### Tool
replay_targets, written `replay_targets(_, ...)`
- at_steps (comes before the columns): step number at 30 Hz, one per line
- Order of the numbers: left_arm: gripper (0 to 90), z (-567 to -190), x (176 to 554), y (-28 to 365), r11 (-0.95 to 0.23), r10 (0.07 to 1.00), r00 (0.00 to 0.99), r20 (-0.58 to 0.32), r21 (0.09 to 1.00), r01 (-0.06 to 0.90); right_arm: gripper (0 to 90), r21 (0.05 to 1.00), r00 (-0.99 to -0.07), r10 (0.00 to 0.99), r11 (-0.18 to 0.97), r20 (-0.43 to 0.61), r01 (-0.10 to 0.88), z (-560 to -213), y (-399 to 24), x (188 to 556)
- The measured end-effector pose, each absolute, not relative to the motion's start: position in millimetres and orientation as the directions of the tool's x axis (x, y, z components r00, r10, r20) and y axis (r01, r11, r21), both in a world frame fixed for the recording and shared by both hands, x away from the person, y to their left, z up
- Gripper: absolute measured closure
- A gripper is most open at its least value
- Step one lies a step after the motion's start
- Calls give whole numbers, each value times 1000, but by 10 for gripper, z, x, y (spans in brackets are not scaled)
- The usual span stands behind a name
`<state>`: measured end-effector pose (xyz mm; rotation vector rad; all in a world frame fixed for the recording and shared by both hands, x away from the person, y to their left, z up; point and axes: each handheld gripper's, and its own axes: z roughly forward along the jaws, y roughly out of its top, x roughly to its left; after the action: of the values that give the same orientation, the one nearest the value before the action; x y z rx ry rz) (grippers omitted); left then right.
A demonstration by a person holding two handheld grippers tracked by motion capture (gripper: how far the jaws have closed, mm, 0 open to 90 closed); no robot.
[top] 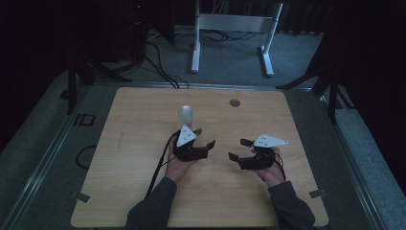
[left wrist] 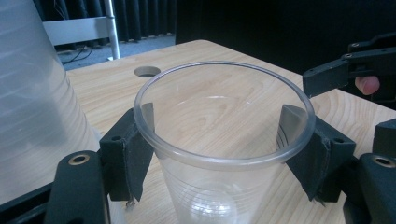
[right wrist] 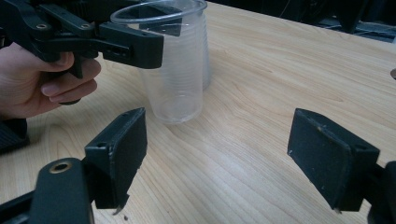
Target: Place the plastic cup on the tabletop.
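Bare desk [top: 143,191] lies wide around both tools; between left tool [top: 205,138] and right tool [top: 238,149] a gap stays free; the cup stack [top: 187,116] blocks passage behind the left.

Left gripper [top: 205,137]: matte black body, two black jaws faced with flat dark pads that look wrapped in fabric or tape, slightly frayed at the lower corners. Brass-coloured ringed screw holes sit at the jaw bases, smaller dark screw heads on the jaw arms. A pale grey three-cornered plate with small dark dots tops the body. A black cable trails from its rear. Right gripper [top: 240,149]: same black build, same grey plate, block-shaped pads scuffed at the edges. Both forearms wear dark grey long sleeves
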<state>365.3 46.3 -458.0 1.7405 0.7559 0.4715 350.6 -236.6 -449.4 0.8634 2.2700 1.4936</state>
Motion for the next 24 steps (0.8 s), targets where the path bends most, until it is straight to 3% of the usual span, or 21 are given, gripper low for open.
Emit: replay_targets(24, 287, -4665, 3684, 423, -196, 708, 705, -41, 948, 252, 198, 903, -781, 620, 285, 82, 321, -4501, -2370, 3503)
